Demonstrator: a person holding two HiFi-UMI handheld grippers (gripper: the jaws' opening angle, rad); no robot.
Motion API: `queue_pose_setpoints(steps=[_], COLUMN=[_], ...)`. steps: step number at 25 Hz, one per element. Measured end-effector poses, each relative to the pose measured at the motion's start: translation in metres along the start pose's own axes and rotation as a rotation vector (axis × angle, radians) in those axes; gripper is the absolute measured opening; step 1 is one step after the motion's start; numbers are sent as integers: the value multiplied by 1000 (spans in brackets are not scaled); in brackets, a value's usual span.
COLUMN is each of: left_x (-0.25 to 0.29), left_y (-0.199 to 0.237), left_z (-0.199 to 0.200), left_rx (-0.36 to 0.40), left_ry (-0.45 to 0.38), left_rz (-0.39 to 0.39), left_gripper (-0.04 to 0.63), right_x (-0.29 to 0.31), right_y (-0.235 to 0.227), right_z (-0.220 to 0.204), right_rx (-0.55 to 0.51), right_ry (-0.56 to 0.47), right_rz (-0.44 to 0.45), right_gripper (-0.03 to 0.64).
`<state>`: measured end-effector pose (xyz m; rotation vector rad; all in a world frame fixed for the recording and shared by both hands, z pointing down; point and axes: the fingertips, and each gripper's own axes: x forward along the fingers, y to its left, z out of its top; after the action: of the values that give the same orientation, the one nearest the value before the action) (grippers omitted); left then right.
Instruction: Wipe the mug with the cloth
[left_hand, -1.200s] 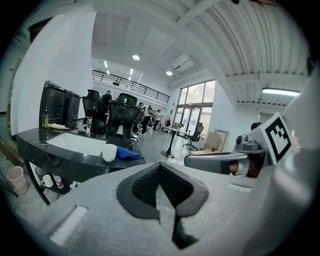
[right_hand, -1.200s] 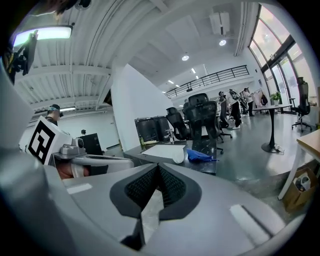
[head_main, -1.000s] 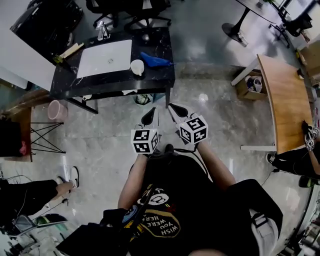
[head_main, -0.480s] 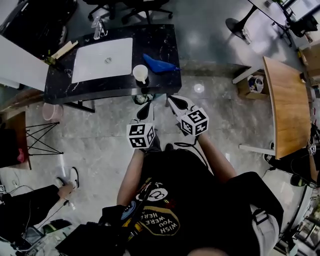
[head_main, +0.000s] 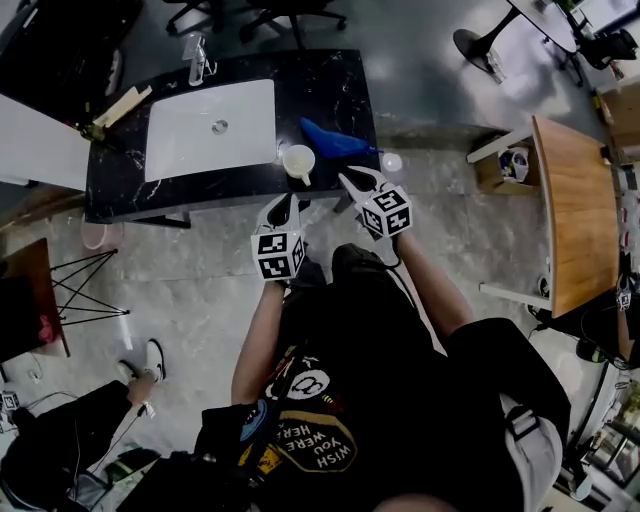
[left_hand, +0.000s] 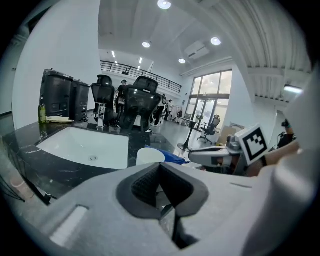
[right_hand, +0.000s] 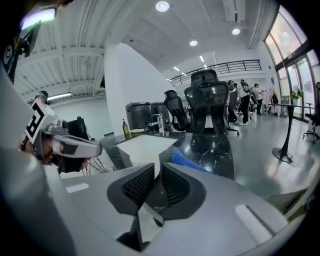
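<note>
While we stand at the black counter (head_main: 330, 95), both grippers are held at its near edge, short of the task items.

Mug (head_main: 299, 163): white, upright, on the counter close to the front edge, just off the right corner of the white sink (head_main: 210, 125).

Cloth (head_main: 335, 143): blue, bunched, lying on the counter just behind and to the right of the mug. We cannot tell from the head view whether the two touch.

Left gripper (head_main: 280, 207): its jaws point at the counter edge below the mug, and the tips are near the mug but apart from it. In the left gripper view the pads meet at the tips, fully closed, with nothing caught between them. The mug and cloth show beyond, above the jaws.

Right gripper (head_main: 353, 182): its tips lie at the counter's front edge, to the right of the mug and just in front of the cloth, touching neither. In the right gripper view the jaws are opening, with only a narrow slit between the pads and nothing held in it. A white sliver seen past the slit is probably the mug, but too little shows to be sure. The cloth lies just right of that line.
</note>
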<state>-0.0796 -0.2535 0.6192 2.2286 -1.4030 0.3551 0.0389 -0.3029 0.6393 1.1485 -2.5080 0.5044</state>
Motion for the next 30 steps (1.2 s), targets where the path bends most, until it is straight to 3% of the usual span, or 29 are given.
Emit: queue_pose_setpoints(steps=[4, 9, 12, 15, 17, 20, 24, 27, 30], left_x=[5, 16, 24, 29, 31, 33, 44, 54, 62], left_y=[25, 42, 47, 50, 50, 51, 54, 52, 50], left_z=[-1, 4, 5, 8, 9, 5, 7, 10, 15], left_rx=[-48, -107, -126, -132, -134, -150, -163, -159, -165], left_ry=[4, 8, 10, 5, 3, 9, 9, 10, -2], left_rz=[50, 120, 145, 168, 176, 183, 192, 187, 166], left_gripper=[3, 3, 3, 3, 3, 3, 3, 3, 3], right_x=[41, 89, 115, 135, 139, 137, 130, 123, 119], right_y=[-30, -63, -71, -77, -79, -75, -59, -51, -55], right_z=[13, 4, -10, -29, -38, -41, -44, -45, -33], right_rx=[-58, -151, -147, -166, -201, -260, -416, -493, -513], right_ry=[17, 142, 229, 327, 370, 354, 369, 390, 375], right_rz=[14, 1, 27, 40, 34, 51, 116, 130, 87], right_gripper=[104, 219, 380, 419, 417, 389, 140, 118, 118])
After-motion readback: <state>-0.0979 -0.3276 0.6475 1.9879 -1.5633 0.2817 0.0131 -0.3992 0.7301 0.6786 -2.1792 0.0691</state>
